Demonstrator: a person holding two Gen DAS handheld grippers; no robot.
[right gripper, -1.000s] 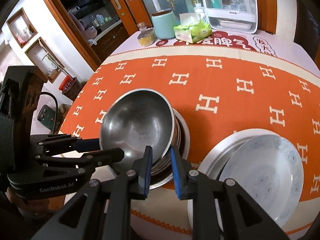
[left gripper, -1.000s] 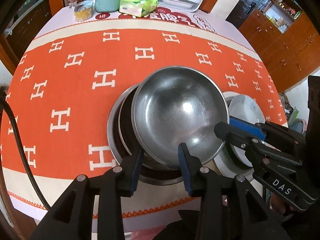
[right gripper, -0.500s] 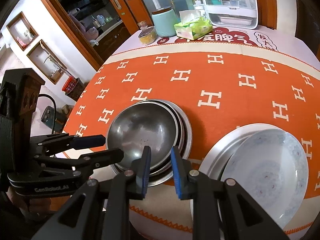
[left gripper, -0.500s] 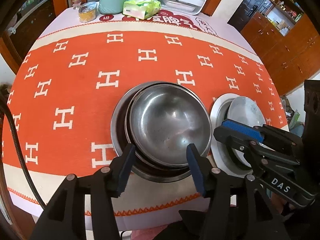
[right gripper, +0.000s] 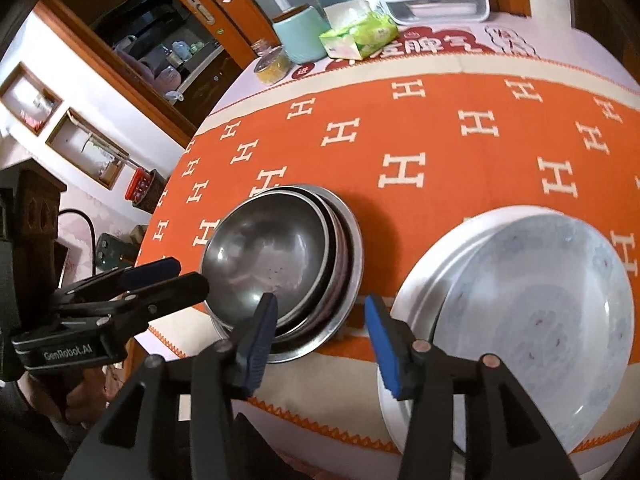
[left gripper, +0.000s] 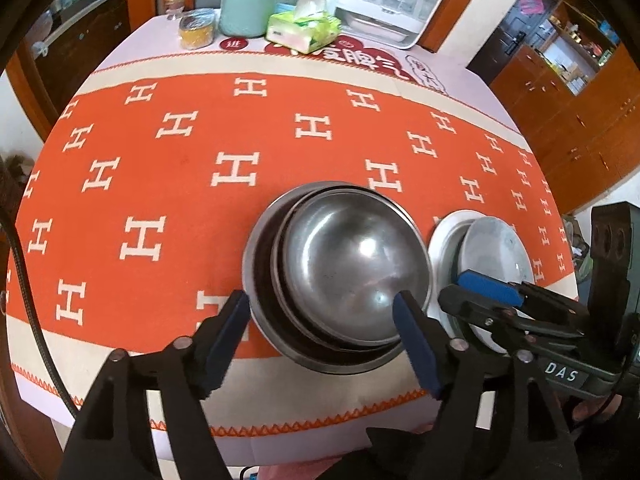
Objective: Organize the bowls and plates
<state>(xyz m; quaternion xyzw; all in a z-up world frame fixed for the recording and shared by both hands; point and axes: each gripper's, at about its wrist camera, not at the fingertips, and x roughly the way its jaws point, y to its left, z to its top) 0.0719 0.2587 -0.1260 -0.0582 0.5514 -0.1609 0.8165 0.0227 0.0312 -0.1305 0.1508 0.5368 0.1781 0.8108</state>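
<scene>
A stack of nested steel bowls (left gripper: 348, 276) (right gripper: 276, 264) rests on the orange tablecloth (left gripper: 180, 184) near the table's front edge. The top bowl lies level inside the others. My left gripper (left gripper: 322, 326) hovers over the stack's near rim; its jaws are opening and its pads touch nothing. My right gripper (right gripper: 322, 330) straddles the stack's right rim, its jaws also opening, pads off the metal. To the right, a pale patterned plate (right gripper: 536, 308) lies on a larger white plate (right gripper: 424, 272). Each gripper shows in the other's view: left gripper (right gripper: 180, 276), right gripper (left gripper: 456, 288).
At the table's far edge stand a teal canister (left gripper: 248, 6), a green tissue pack (left gripper: 304, 30), a small jar with yellow contents (left gripper: 196, 32) and a white lidded box (left gripper: 392, 4). Wooden cabinets (left gripper: 580, 120) flank the table. The front edge is close below the grippers.
The top steel bowl, tilted and gripped by both grippers a second ago, now lies nested flat in the stack. Both grippers have let go and spread their jaws.
</scene>
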